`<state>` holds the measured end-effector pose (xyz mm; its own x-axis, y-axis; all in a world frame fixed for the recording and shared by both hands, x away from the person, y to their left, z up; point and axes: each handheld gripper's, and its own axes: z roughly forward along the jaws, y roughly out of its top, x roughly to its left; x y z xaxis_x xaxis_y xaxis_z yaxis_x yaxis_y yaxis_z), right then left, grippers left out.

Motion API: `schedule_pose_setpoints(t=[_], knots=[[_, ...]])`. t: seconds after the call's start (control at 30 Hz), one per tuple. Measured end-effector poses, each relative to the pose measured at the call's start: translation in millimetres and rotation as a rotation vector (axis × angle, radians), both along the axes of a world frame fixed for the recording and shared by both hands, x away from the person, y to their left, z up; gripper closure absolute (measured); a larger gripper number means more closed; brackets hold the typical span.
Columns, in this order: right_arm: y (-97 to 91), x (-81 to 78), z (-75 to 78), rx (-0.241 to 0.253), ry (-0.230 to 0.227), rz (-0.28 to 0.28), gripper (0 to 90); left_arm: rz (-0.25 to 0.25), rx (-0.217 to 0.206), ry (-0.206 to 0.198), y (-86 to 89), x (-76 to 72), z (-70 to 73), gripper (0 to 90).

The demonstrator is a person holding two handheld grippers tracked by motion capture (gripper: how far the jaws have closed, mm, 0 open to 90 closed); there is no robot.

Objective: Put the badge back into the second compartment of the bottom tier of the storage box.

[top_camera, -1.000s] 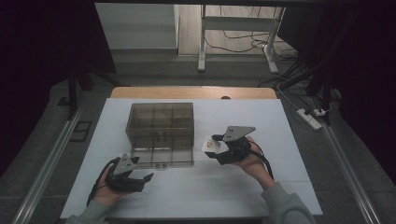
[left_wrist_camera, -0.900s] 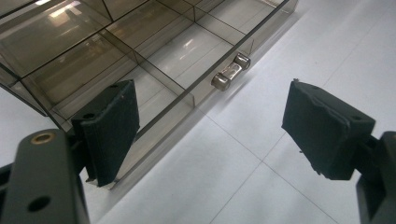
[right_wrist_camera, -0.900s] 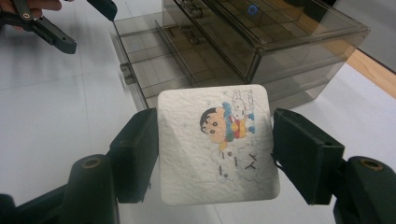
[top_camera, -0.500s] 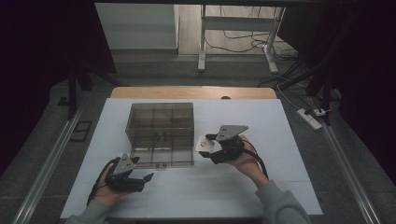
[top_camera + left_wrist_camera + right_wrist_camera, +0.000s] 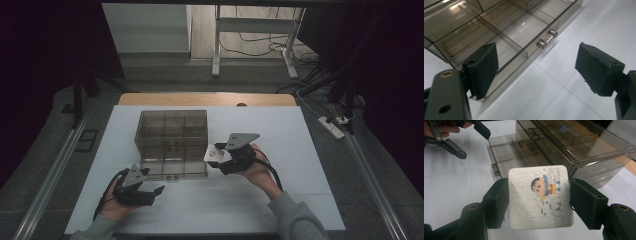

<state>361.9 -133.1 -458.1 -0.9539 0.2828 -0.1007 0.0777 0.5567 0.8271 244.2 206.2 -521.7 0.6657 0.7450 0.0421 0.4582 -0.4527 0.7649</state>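
Nearest to me, my left gripper [image 5: 150, 192] rests low on the white table [image 5: 310, 150], close to the near edge, and its jaws stand wide apart with nothing between them; through the left gripper view I look past the two black pads [image 5: 484, 67] at bare tabletop and at the front corner of the pulled-out drawer [image 5: 506, 40], whose small metal handle [image 5: 547, 39] sits just beyond the gap. One pad lies just beside the drawer's front wall, though I cannot tell whether it touches. A little farther up and to the right, my right gripper [image 5: 216, 156] is held just above the table, clamped on a small white tissue pack [image 5: 540, 196] printed with a cartoon child; in the right gripper view the two pads press its left and right sides, and the pack stands between them with its printed face toward the camera. In the high view the pack [image 5: 212, 154] is just beside the right edge of the open drawer [image 5: 172, 170], near the front right corner of the cabinet. Beyond it stands the smoky transparent drawer cabinet [image 5: 171, 131], its top showing a grid of compartments, with the lowest drawer drawn out toward me and lying flat on the table. Past the cabinet, the wooden far edge of the table [image 5: 205, 99] runs across, then the floor with cables [image 5: 260, 47] and a power strip [image 5: 334, 125].
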Motion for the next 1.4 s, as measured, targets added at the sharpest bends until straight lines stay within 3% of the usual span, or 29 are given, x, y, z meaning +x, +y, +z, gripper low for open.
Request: schedule_pose_setpoints(t=[1.4], knots=[[37.5, 1.2, -6.2, 0.011, 0.010, 0.054, 32.5, -0.003, 0.007, -0.001, -0.7, 0.2, -0.2, 18.7]])
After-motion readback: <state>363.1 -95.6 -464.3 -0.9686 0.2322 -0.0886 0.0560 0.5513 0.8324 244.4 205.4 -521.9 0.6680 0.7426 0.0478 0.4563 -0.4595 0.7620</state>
